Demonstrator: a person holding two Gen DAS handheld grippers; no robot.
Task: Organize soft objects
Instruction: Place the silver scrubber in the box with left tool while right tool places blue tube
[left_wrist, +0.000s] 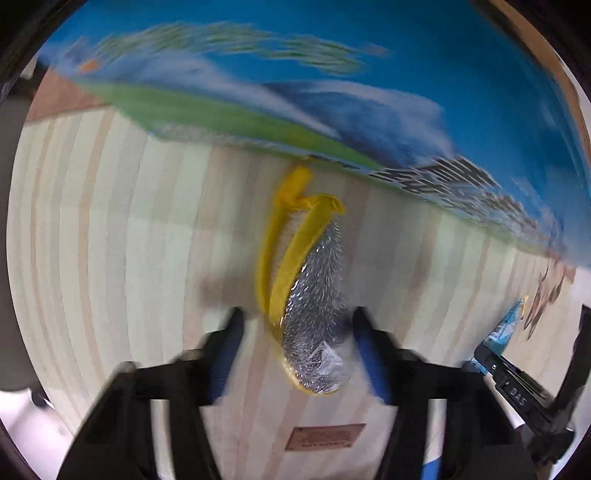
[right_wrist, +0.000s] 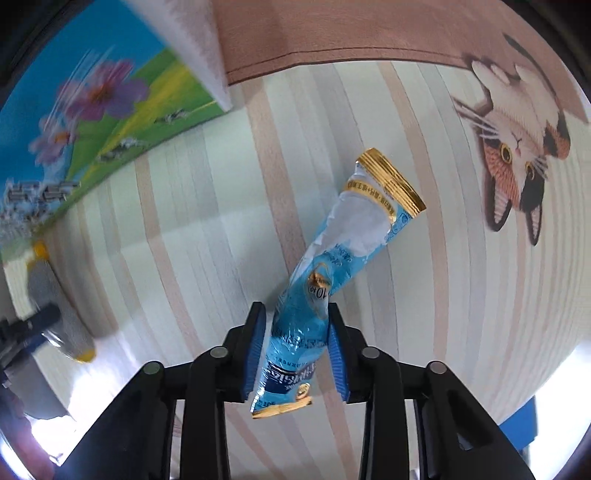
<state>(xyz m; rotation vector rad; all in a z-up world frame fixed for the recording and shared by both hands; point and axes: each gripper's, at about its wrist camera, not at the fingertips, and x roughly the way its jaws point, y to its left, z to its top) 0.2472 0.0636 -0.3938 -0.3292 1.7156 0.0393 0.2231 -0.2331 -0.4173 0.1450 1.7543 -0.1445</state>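
On the striped cloth: both my claws point down over the table.
Right claw (right_wrist: 295, 347): pinched on the blue packet (right_wrist: 325, 280), which crumples between the pads and lies partly on the cloth (right_wrist: 184, 192).
Left claw (left_wrist: 295, 354): blurred; the silver-and-yellow pouch (left_wrist: 310, 295) sits between the fingers, which look nearly closed on it.
Progress: early by my judgement, nothing sorted yet.
Edges: the blue picture box (left_wrist: 332, 74) lies close ahead.
Room: open cloth toward the cat print (right_wrist: 517, 155).

A striped cloth (right_wrist: 184, 206) with a cat print (right_wrist: 517, 147) covers the table.
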